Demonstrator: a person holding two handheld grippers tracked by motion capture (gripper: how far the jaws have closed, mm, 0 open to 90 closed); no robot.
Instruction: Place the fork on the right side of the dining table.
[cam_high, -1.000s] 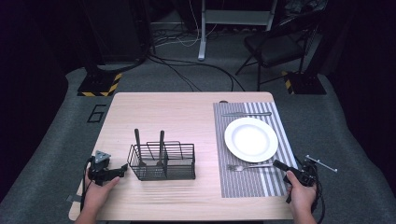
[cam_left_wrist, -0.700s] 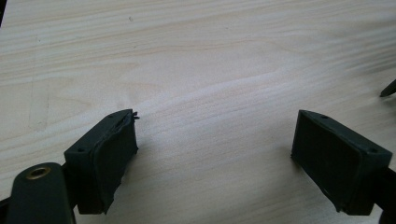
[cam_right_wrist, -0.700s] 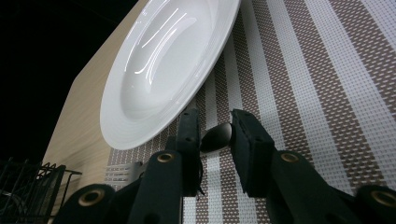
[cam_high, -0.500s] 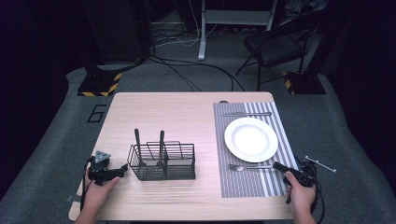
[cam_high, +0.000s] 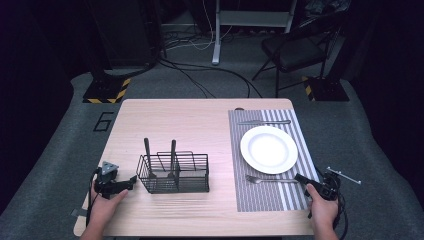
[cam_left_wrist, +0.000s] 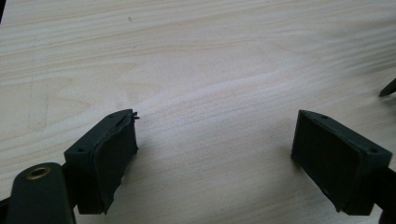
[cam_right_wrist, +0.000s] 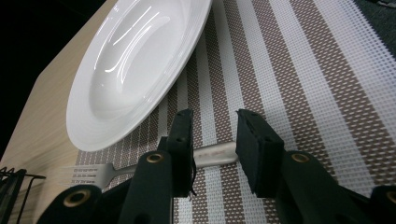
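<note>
Almost nothing has changed over the last second: the fork (cam_high: 267, 179) lies on the same spot on the striped mat (cam_high: 260, 200), just on the near side of the plate (cam_high: 269, 149), tines toward the wire basket (cam_high: 175, 186). The right gripper (cam_high: 300, 178) has stayed at the end of the fork's handle. The left gripper (cam_high: 131, 181) also hasn't moved; it is parked on the table (cam_high: 190, 120) left of the basket. So the fork looks either freshly laid in its place or about to be picked up, can't say which. In the right gripper view the right gripper (cam_right_wrist: 214, 121) has its jaws at a narrow gap. The fork (cam_right_wrist: 212, 154) handle end lies flat on the mat between them, passing behind one jaw and stopping at the other, and doesn't look pinched. In the left gripper view the left gripper (cam_left_wrist: 215, 135) is wide apart and empty over bare wood. Materials: the fork is brushed metal, thin and flat. The plate (cam_right_wrist: 135, 60) is glossy white, round, with a shallow well. The mat (cam_right_wrist: 299, 93) is a coarse woven mesh in brown and white stripes. The basket is black wire, boxy, with two dark-handled utensils (cam_high: 146, 150) standing in it. A metal knife (cam_high: 264, 122) lies across the far end of the mat. The table is pale wood grain, and the jaw pads are black rubbery blocks.
</note>
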